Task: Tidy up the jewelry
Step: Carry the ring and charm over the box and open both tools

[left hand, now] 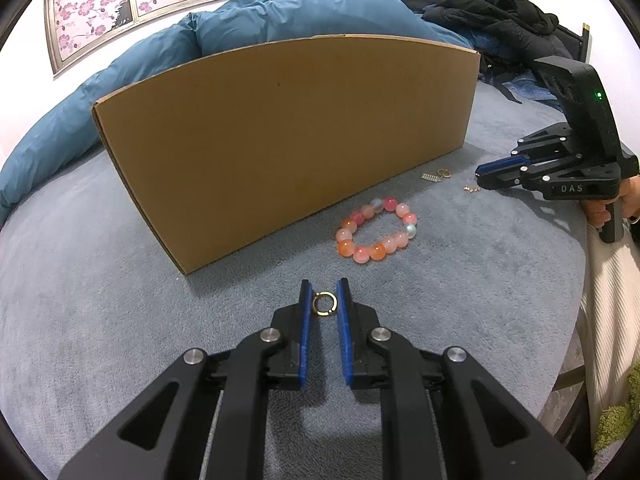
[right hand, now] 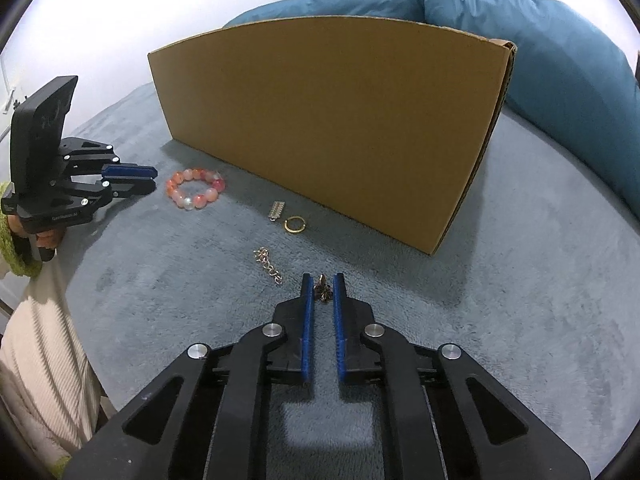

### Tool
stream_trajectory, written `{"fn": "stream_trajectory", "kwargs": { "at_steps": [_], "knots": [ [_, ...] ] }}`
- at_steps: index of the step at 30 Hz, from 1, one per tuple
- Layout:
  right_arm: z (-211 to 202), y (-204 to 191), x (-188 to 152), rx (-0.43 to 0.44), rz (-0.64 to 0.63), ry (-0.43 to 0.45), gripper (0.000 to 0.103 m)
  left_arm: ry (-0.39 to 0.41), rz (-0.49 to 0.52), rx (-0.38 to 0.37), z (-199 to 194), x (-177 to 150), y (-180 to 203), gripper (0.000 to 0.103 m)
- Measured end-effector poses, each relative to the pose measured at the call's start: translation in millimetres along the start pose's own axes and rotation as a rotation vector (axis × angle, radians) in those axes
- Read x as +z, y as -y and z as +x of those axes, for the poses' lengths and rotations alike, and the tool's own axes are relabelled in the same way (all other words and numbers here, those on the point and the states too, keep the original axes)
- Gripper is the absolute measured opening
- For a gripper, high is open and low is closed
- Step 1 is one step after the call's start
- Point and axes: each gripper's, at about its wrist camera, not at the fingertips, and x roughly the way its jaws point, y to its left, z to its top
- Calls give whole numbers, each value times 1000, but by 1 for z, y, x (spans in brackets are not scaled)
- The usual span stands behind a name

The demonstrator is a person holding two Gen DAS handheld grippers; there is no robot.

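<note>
- The left tool is closed narrowly on a small gold ring, which is pinched between its blue pads just above the grey bed cover.
- The right tool is drawn in tight around a small dark flower-shaped charm, which is held between its pads near the tips.
- A pink and orange bead bracelet is seen lying flat on the bed cover, just ahead of the left tool and close to the foot of a brown cardboard box.
- A short gold chain is laid on the cover just left of the right tool, apart from it.
- Farther on, a second gold ring and a small silver link piece are found side by side near the box wall.
- The box is stood upright across the bed, with a blue duvet heaped behind it.
- A dark jacket is piled at the far right of the bed in the left wrist view.
- Each tool is gripped by a hand at its handle; a cream ribbed sleeve is visible at the bed's edge.
</note>
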Motion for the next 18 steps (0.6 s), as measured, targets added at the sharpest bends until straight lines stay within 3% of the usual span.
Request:
{"fn": "stream_trajectory", "kwargs": {
  "at_steps": [8,18],
  "knots": [
    [-10,1,1,-13,12,29,0,7,3,6,-2,1,1,11],
    [-24,1,1,-20,8,62,0,32,9,17,-13,6,3,11]
  ]
}}
